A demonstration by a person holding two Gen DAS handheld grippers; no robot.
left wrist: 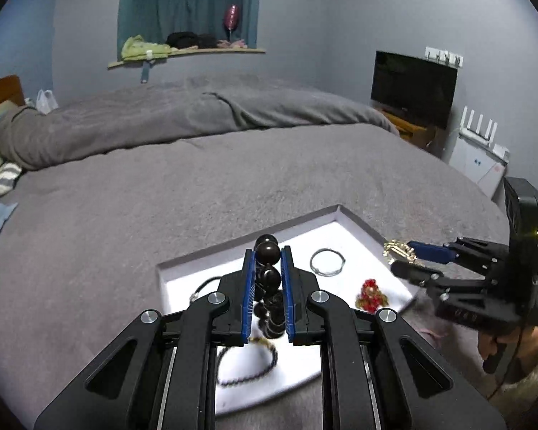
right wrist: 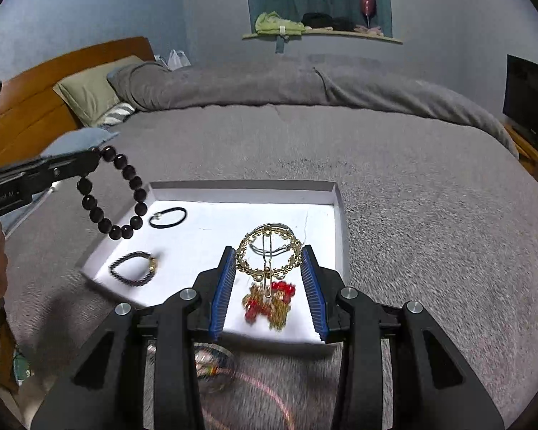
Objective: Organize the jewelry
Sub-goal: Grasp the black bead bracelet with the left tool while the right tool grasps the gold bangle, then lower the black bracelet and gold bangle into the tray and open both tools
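So both pieces are held up over the white tray (right wrist: 335, 200) on the bed, probably for sorting. The dark bead bracelet (right wrist: 120, 193) is pinched in the left gripper (left wrist: 268, 254), jaws nearly closed. The gold ring clip (right wrist: 269, 254) is spanned by the right gripper (right wrist: 269, 261), jaws half-wide. Below, lower centre, a red charm (right wrist: 269, 302) and silver bangle (left wrist: 327, 262) crowd the drop spot.

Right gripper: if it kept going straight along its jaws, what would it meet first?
Probably the thin silver bangle lying on the white tray, seen just past the gold bracelet that the right gripper holds. Depth is unclear; it might pass above the bangle and reach the tray's far wall.
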